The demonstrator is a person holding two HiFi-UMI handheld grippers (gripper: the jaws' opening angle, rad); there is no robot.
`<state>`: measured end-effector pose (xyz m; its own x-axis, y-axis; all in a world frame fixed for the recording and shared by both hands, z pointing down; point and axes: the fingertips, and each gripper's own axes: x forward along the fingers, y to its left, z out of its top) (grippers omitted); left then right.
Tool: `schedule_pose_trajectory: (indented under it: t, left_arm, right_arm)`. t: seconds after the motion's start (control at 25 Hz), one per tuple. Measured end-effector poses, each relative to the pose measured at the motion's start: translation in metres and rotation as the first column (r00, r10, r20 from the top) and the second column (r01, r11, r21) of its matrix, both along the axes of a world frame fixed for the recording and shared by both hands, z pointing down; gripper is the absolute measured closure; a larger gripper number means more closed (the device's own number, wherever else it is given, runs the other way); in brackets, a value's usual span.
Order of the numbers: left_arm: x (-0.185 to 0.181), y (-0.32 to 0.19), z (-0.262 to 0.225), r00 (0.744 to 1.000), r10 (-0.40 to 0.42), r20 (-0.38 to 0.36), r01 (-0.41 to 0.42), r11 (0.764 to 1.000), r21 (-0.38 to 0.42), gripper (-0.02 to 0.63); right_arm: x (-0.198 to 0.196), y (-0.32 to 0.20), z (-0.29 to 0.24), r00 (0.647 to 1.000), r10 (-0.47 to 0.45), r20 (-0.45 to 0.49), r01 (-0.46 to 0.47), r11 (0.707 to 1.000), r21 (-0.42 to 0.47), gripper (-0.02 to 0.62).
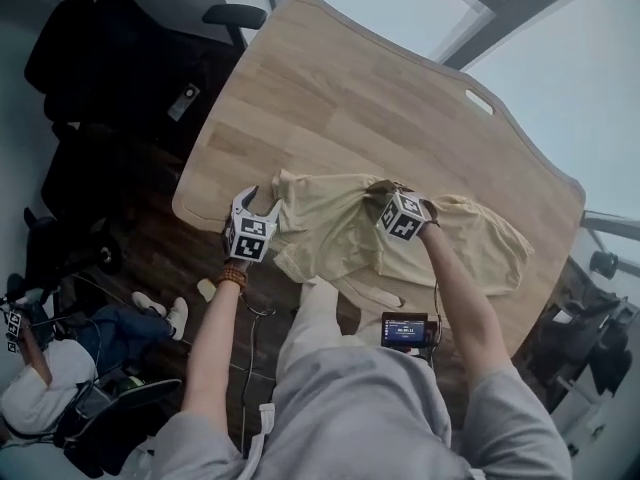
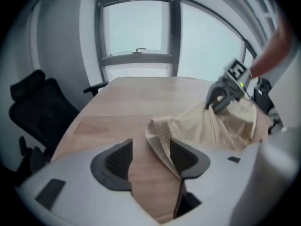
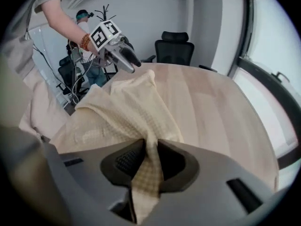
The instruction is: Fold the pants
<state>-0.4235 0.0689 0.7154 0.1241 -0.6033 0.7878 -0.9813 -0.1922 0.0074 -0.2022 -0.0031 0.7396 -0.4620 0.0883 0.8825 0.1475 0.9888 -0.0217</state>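
Pale yellow checked pants (image 1: 330, 233) lie rumpled near the front edge of the wooden table (image 1: 340, 88). My left gripper (image 1: 260, 206) is at their left end. In the left gripper view it (image 2: 150, 147) is open: a hemmed edge of the pants (image 2: 162, 142) rests against the right pad, with bare wood across the rest of the gap. My right gripper (image 1: 385, 193) is over the middle of the pants. In the right gripper view it (image 3: 150, 149) is shut on a raised fold of the pants (image 3: 122, 112), which hangs down between the pads.
Black office chairs (image 1: 110, 48) stand left of the table. A person (image 1: 50, 368) sits on the floor side at lower left. A small device with a lit screen (image 1: 405, 330) hangs at my waist. Windows run behind the table's far edge.
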Motion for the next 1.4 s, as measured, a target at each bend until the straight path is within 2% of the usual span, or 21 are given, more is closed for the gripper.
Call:
schedule_pose_trajectory:
  t: [0.04, 0.12, 0.2, 0.24, 0.32, 0.4, 0.52, 0.6, 0.68, 0.72, 0.8, 0.84, 0.92, 1.0, 1.04, 1.12, 1.2, 1.24, 1.32, 1.36, 1.4]
  left_arm:
    - [0.004, -0.023, 0.001, 0.998, -0.002, -0.057, 0.001, 1.0, -0.021, 0.353]
    - [0.028, -0.061, 0.008, 0.989, 0.069, -0.128, -0.083, 0.991, -0.109, 0.353]
    - [0.048, -0.085, 0.02, 0.982, 0.152, -0.109, -0.172, 0.964, -0.204, 0.367]
    - [0.05, -0.094, 0.025, 0.981, 0.183, -0.071, -0.194, 0.955, -0.224, 0.441]
    - [0.041, -0.114, 0.027, 0.979, 0.202, -0.01, -0.2, 0.957, -0.209, 0.45]
    - [0.029, -0.133, 0.021, 0.979, 0.205, -0.001, -0.203, 0.965, -0.164, 0.446]
    - [-0.002, -0.15, 0.004, 0.979, 0.205, 0.01, -0.203, 0.974, -0.098, 0.365]
    - [-0.022, -0.145, -0.013, 0.987, 0.152, -0.046, -0.155, 0.985, -0.08, 0.286]
    - [-0.019, -0.115, -0.025, 0.982, 0.126, -0.141, -0.141, 0.984, -0.107, 0.27]
    - [-0.011, -0.093, -0.027, 0.977, 0.144, -0.159, -0.164, 0.979, -0.123, 0.27]
    - [0.0, -0.048, -0.025, 0.974, 0.197, -0.109, -0.21, 0.969, -0.126, 0.27]
    - [-0.001, -0.03, -0.024, 0.978, 0.192, -0.078, -0.2, 0.973, -0.115, 0.27]
    - [-0.018, -0.008, -0.024, 0.994, 0.068, -0.083, -0.076, 0.993, -0.088, 0.27]
    - [-0.03, 0.007, -0.025, 0.982, -0.09, -0.168, 0.072, 0.992, -0.105, 0.272]
    - [-0.021, 0.018, -0.023, 0.969, -0.107, -0.224, 0.077, 0.987, -0.138, 0.28]
    - [0.025, 0.047, -0.014, 0.951, -0.002, -0.308, -0.068, 0.974, -0.215, 0.303]
    - [0.076, 0.078, -0.001, 0.936, 0.177, -0.305, -0.261, 0.93, -0.261, 0.345]
    - [0.093, 0.089, 0.006, 0.928, 0.25, -0.276, -0.327, 0.902, -0.282, 0.367]
    - [0.104, 0.101, 0.02, 0.923, 0.347, -0.165, -0.384, 0.861, -0.334, 0.402]
    - [0.1, 0.104, 0.026, 0.918, 0.387, -0.088, -0.391, 0.848, -0.359, 0.516]
    - [0.095, 0.106, 0.03, 0.905, 0.426, -0.025, -0.403, 0.834, -0.377, 0.594]
  right_arm:
    - [0.006, -0.008, -0.002, 1.0, 0.01, -0.003, -0.01, 1.0, 0.004, 0.497]
    - [0.015, -0.015, -0.012, 1.0, 0.003, 0.017, -0.004, 1.0, 0.011, 0.466]
    - [0.024, -0.014, -0.024, 0.999, -0.006, 0.042, 0.005, 1.0, 0.01, 0.448]
    - [0.029, -0.012, -0.028, 0.999, -0.003, 0.045, 0.003, 1.0, 0.01, 0.442]
    - [0.045, -0.011, -0.03, 0.999, 0.017, 0.032, -0.017, 1.0, 0.014, 0.44]
    - [0.073, -0.015, -0.024, 0.998, 0.068, -0.005, -0.068, 0.998, 0.011, 0.44]
    - [0.12, -0.02, -0.008, 0.979, 0.196, -0.056, -0.197, 0.98, -0.024, 0.442]
    - [0.135, -0.023, -0.007, 0.961, 0.274, -0.025, -0.275, 0.96, -0.044, 0.44]
    - [0.135, -0.027, -0.017, 0.946, 0.321, 0.041, -0.319, 0.947, -0.042, 0.442]
    - [0.132, -0.029, -0.023, 0.937, 0.34, 0.077, -0.338, 0.94, -0.038, 0.442]
    - [0.124, -0.032, -0.035, 0.917, 0.375, 0.138, -0.374, 0.927, -0.037, 0.442]
    - [0.12, -0.032, -0.038, 0.912, 0.381, 0.153, -0.38, 0.924, -0.038, 0.442]
    - [0.117, -0.029, -0.036, 0.92, 0.364, 0.147, -0.363, 0.931, -0.035, 0.442]
    - [0.12, -0.027, -0.03, 0.931, 0.343, 0.122, -0.342, 0.939, -0.024, 0.442]
    - [0.122, -0.029, -0.029, 0.928, 0.351, 0.123, -0.352, 0.936, -0.02, 0.442]
    - [0.127, -0.037, -0.035, 0.896, 0.416, 0.153, -0.418, 0.908, -0.026, 0.446]
    - [0.132, -0.041, -0.044, 0.851, 0.491, 0.189, -0.491, 0.87, -0.046, 0.448]
    - [0.135, -0.042, -0.049, 0.834, 0.514, 0.201, -0.515, 0.856, -0.051, 0.448]
    - [0.146, -0.043, -0.056, 0.818, 0.536, 0.208, -0.54, 0.841, -0.042, 0.451]
    - [0.155, -0.042, -0.057, 0.813, 0.545, 0.203, -0.551, 0.834, -0.036, 0.453]
    - [0.165, -0.042, -0.058, 0.806, 0.558, 0.195, -0.564, 0.825, -0.032, 0.453]
